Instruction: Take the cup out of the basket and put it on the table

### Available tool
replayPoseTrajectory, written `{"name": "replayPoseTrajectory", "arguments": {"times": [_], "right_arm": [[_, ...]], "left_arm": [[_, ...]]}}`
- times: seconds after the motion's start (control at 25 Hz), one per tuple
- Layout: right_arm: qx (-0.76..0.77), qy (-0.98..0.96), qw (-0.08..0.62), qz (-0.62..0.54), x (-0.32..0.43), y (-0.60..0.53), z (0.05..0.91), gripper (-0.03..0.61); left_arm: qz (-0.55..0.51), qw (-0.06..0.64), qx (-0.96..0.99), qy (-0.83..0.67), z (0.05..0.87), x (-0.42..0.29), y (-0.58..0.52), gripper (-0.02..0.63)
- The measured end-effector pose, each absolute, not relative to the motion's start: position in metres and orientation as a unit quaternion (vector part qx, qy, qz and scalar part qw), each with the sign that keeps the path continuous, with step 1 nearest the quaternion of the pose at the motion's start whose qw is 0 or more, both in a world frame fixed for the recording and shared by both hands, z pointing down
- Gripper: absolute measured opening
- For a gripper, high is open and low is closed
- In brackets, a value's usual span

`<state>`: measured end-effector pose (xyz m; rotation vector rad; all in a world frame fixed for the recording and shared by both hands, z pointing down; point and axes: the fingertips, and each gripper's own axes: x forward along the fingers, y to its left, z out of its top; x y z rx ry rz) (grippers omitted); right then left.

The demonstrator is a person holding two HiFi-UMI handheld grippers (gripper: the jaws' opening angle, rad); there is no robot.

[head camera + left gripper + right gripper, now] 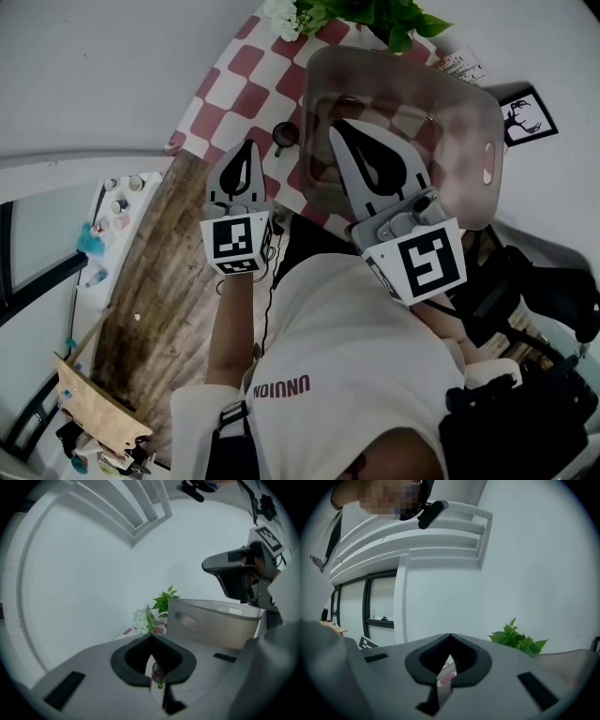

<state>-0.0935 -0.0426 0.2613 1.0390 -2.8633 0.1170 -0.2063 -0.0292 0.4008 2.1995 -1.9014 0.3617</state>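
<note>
Grippers: two; left gripper (248,143) and right gripper (337,126) both have grey tapered jaws pressed together, pinching nothing.
Cup (285,134): one, small, round, dark; on the tablecloth (239,66), just beside the basket and outside it.
Basket (469,103): one, translucent grey plastic with rounded corners.
Tablecloth: one, red-and-white checks.
Plant (380,14): one, leafy.

We see the translucent grey plastic basket (464,103) standing on the red-and-white checked cloth (248,66). Behind it is the green leafy plant with white flowers (375,14). On the cloth, at its left, stands the small dark glass cup (285,136). At its right lies the black-and-white framed picture (525,114).
</note>
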Motion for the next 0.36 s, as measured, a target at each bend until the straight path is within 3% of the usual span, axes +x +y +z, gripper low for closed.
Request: {"name": "replayPoseTrajectory", "arguments": {"times": [0.36], "right_arm": [[0.342,-0.938,0.049,0.038,-0.0942,-0.044,0.262,0.017]], "left_arm": [[0.118,0.102,0.752,-0.641,0.3992,-0.2051,-0.0325,0.012]]}}
